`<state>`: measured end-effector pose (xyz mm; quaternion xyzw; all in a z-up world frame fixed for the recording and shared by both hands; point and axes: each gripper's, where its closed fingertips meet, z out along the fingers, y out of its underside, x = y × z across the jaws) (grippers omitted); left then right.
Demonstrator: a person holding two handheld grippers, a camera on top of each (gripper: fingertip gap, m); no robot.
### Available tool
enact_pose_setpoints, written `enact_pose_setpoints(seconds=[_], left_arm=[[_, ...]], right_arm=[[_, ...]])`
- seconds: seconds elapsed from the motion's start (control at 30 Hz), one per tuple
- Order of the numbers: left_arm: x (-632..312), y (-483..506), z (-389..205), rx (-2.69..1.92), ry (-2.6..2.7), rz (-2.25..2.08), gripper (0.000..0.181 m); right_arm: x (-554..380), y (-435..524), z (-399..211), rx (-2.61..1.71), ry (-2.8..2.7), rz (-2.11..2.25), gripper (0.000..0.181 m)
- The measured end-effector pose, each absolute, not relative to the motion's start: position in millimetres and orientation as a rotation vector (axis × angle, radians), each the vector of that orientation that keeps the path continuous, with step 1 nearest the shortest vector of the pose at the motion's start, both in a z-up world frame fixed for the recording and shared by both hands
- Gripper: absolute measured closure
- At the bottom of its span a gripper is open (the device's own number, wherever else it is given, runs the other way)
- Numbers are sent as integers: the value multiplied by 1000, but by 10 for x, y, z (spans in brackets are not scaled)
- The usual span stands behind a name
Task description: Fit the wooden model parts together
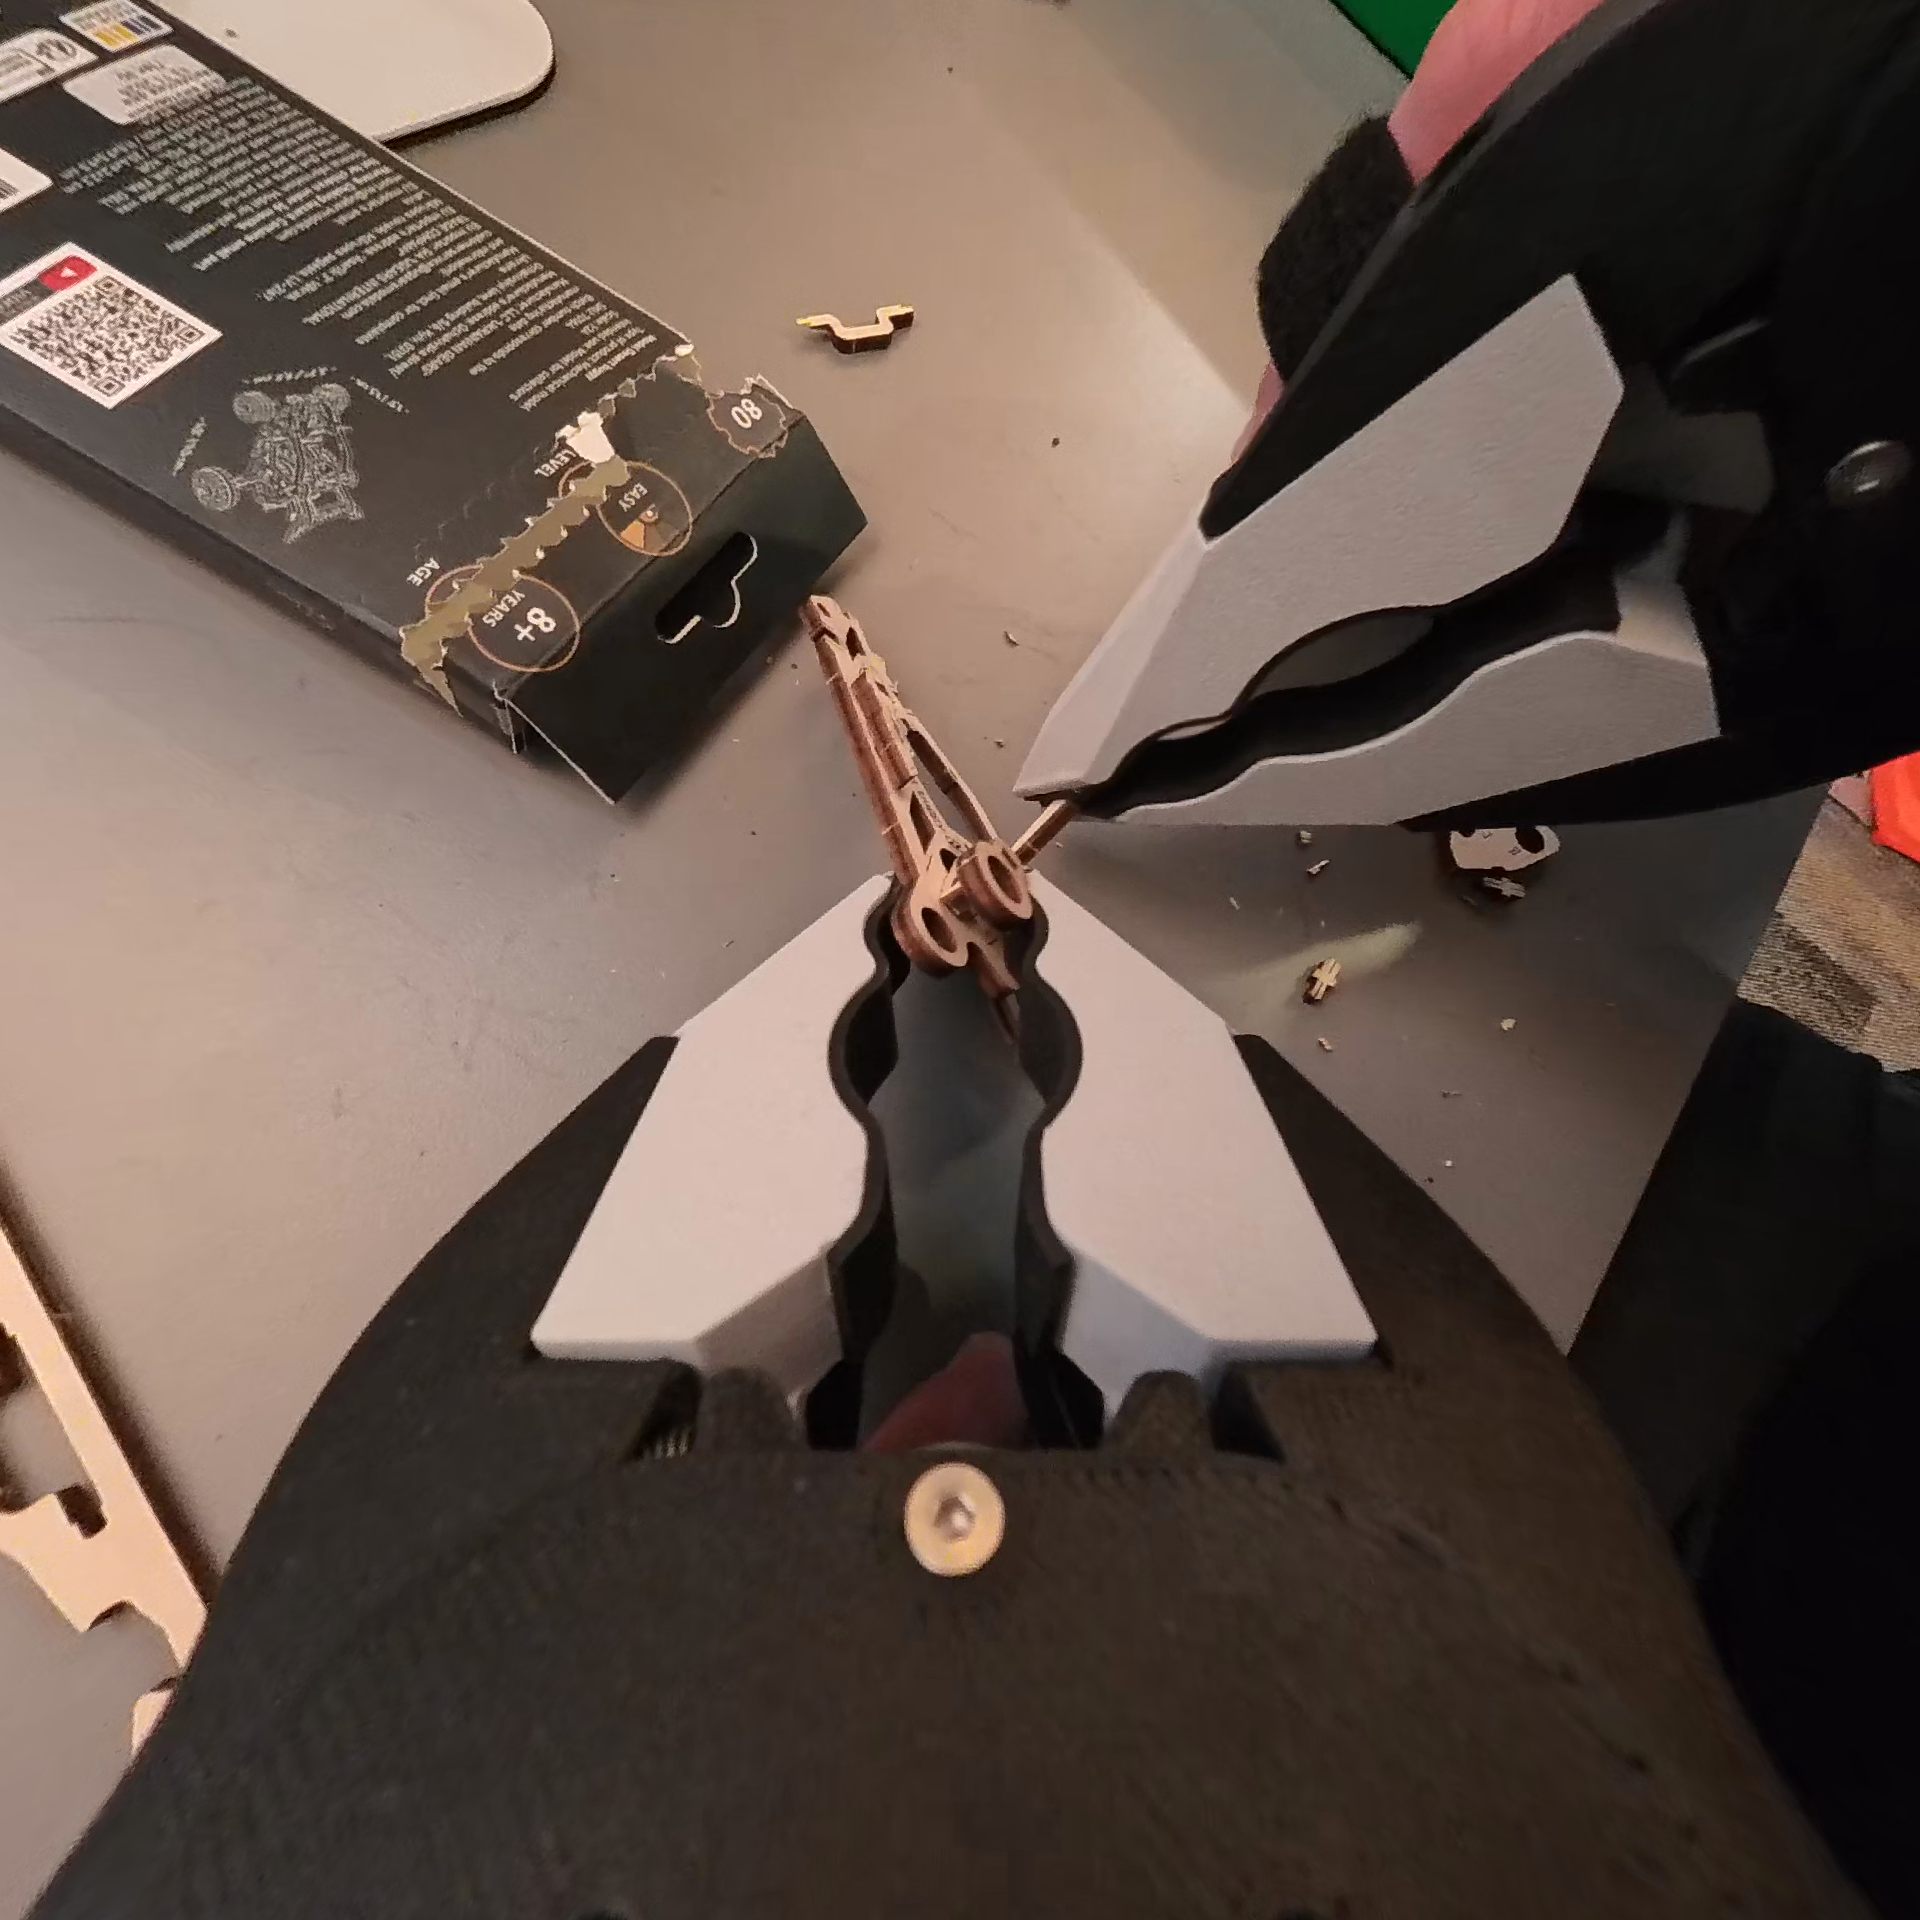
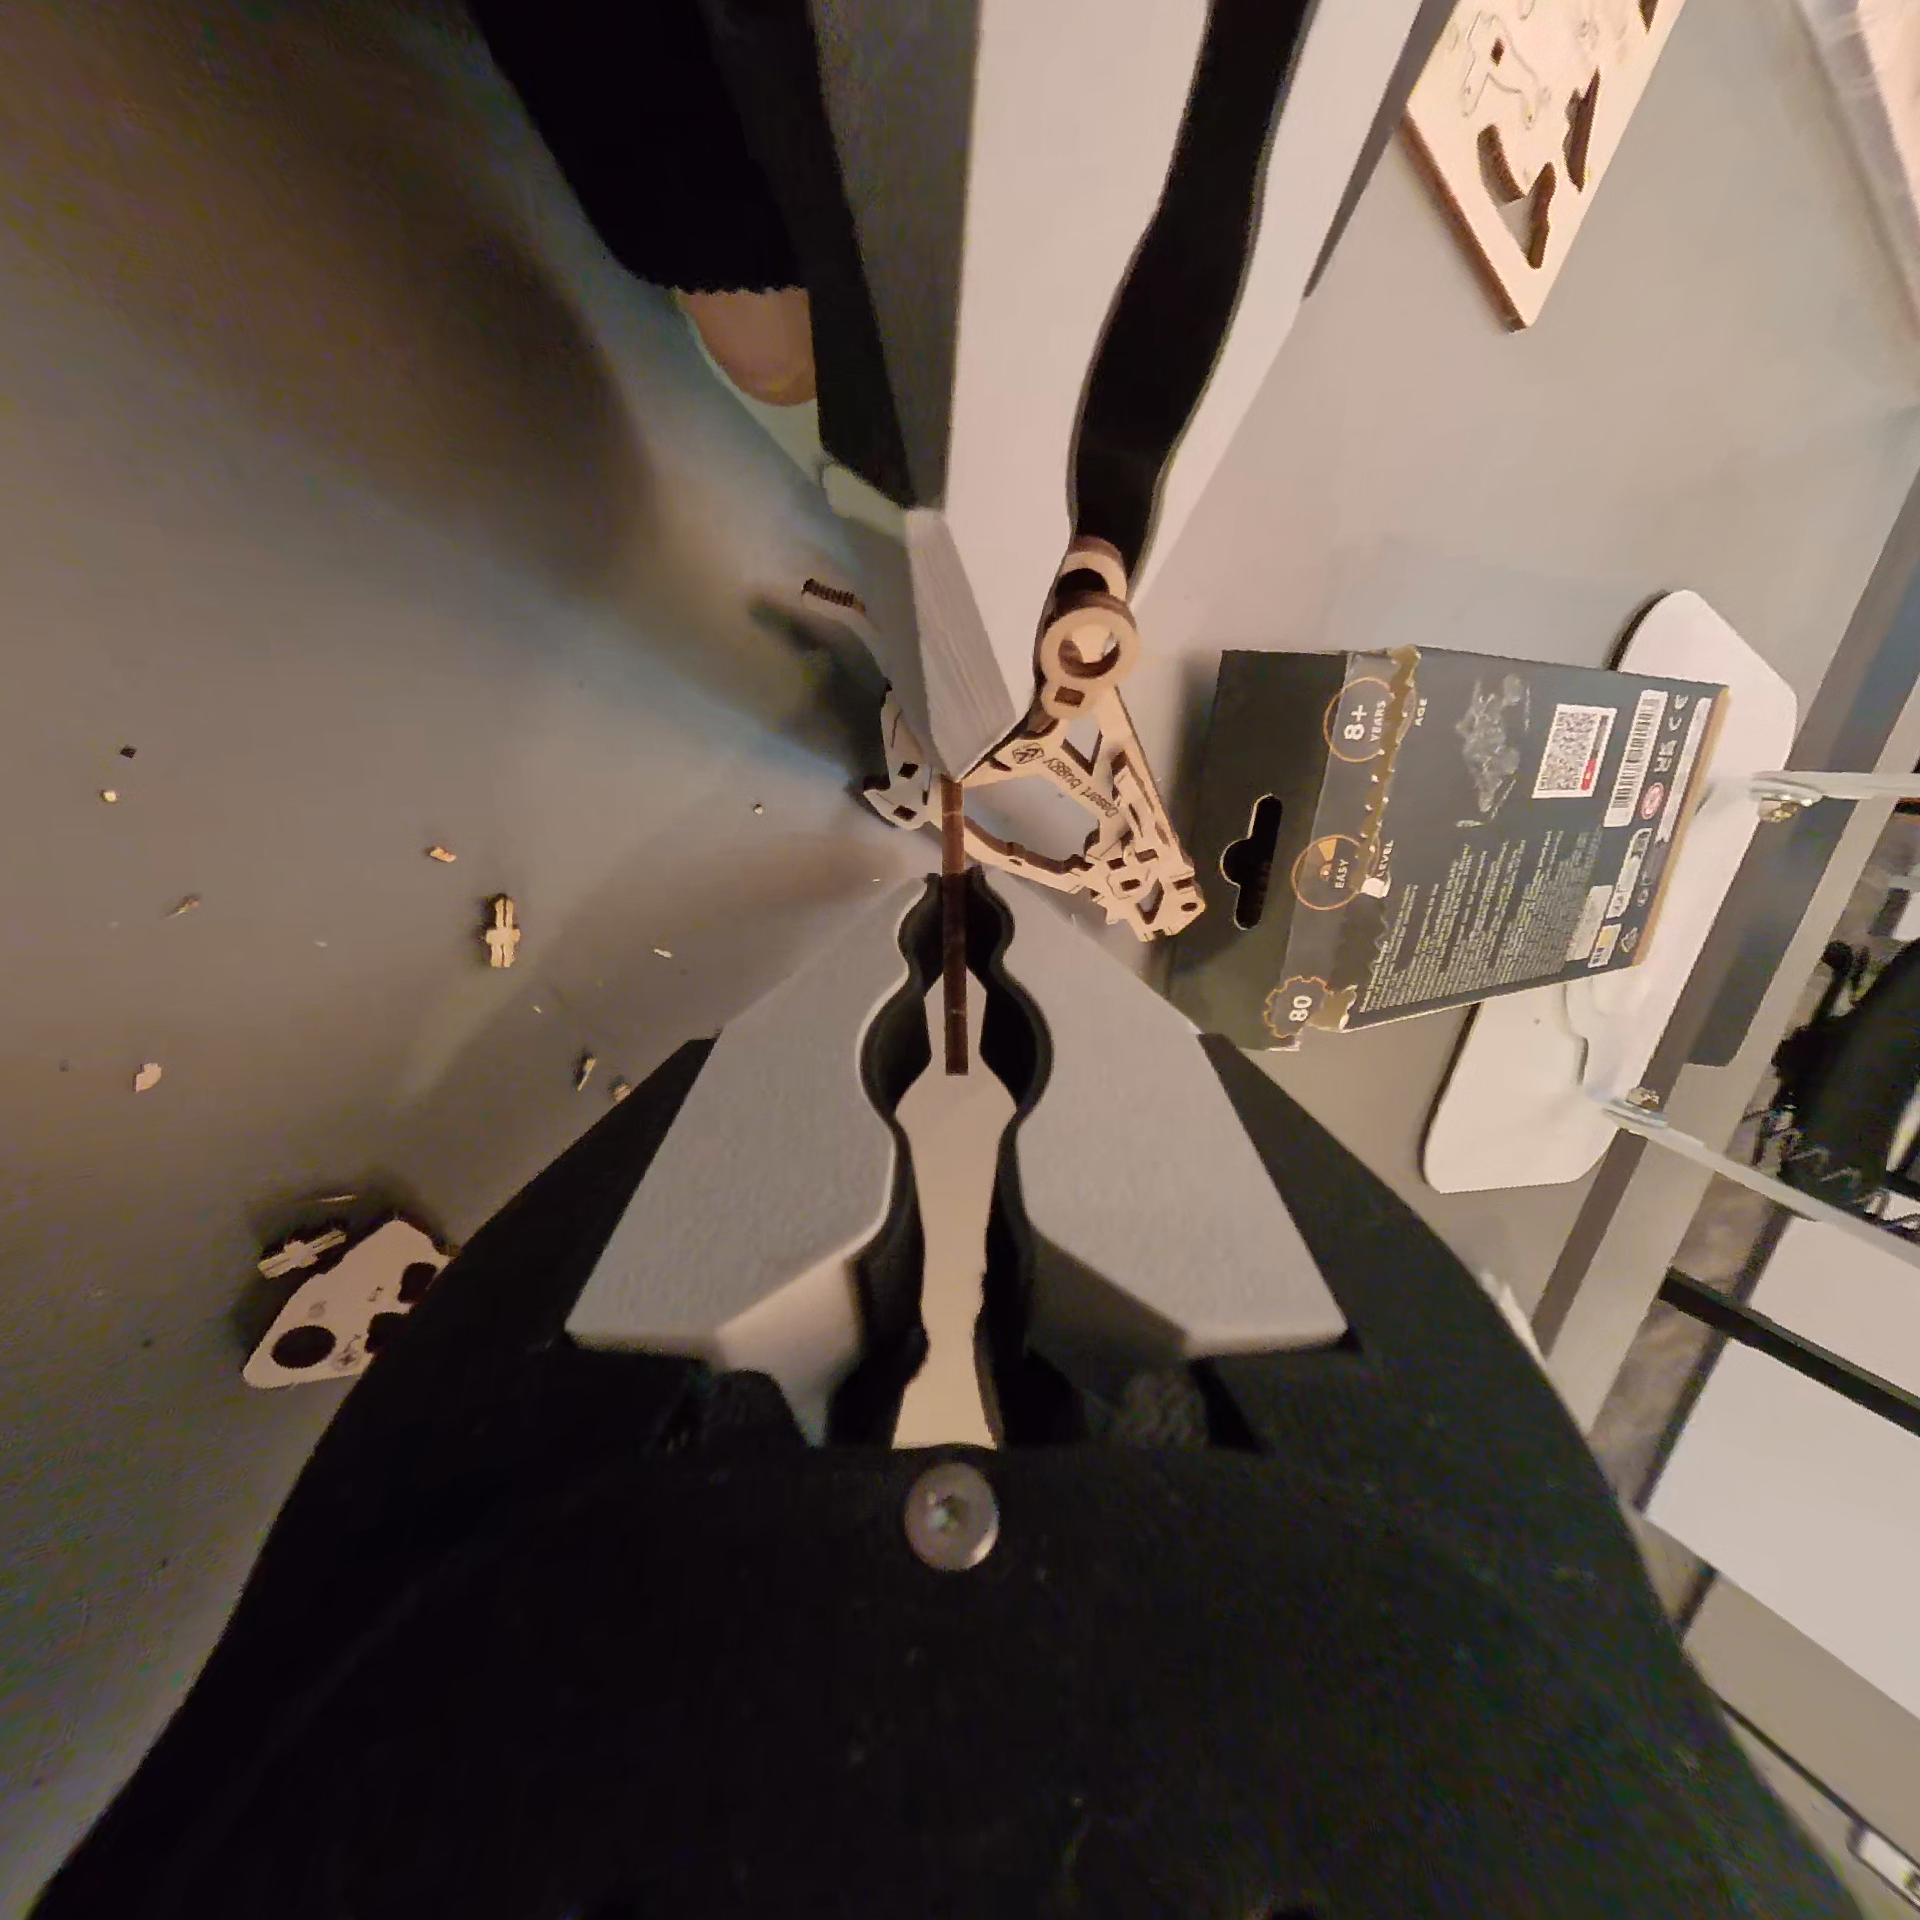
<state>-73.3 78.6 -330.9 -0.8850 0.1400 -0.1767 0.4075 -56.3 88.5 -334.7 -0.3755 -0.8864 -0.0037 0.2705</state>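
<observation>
My left gripper (image 1: 961, 914) is shut on a flat wooden frame assembly (image 1: 904, 790) with ring ends, holding it above the grey table. The frame also shows in the right wrist view (image 2: 1081, 800), with the left gripper's fingers (image 2: 956, 665) clamped around it. My right gripper (image 2: 954, 894) is shut on a thin dark wooden rod (image 2: 953, 935). In the left wrist view the right gripper (image 1: 1049, 805) comes in from the right, and the rod tip (image 1: 1044, 829) touches or enters one ring of the frame.
A dark product box (image 1: 343, 416) lies at the left, also seen in the right wrist view (image 2: 1455, 831). Loose wooden bits lie around: an S-shaped piece (image 1: 862, 327), a small cross piece (image 2: 501, 930), a holed plate (image 2: 332, 1309). A cut-out sheet (image 2: 1527, 135) lies farther off. The tips of both grippers are at nearly the same place.
</observation>
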Motion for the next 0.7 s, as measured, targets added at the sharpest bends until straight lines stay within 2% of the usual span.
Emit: enact_pose_setpoints(seconds=[0.37, 0.57, 0.7], left_arm=[[-701, 778, -3294, -2219, 366, -446, 170], [-715, 734, -3345, -2260, 367, -473, 154], [-753, 672, -3388, -2314, 358, -484, 157]], right_arm=[[-572, 874, -3373, -1137, -2358, -24, 181], [-578, 861, -3401, -1171, -2337, 16, 181], [-601, 846, -3404, -1182, -2315, 43, 181]])
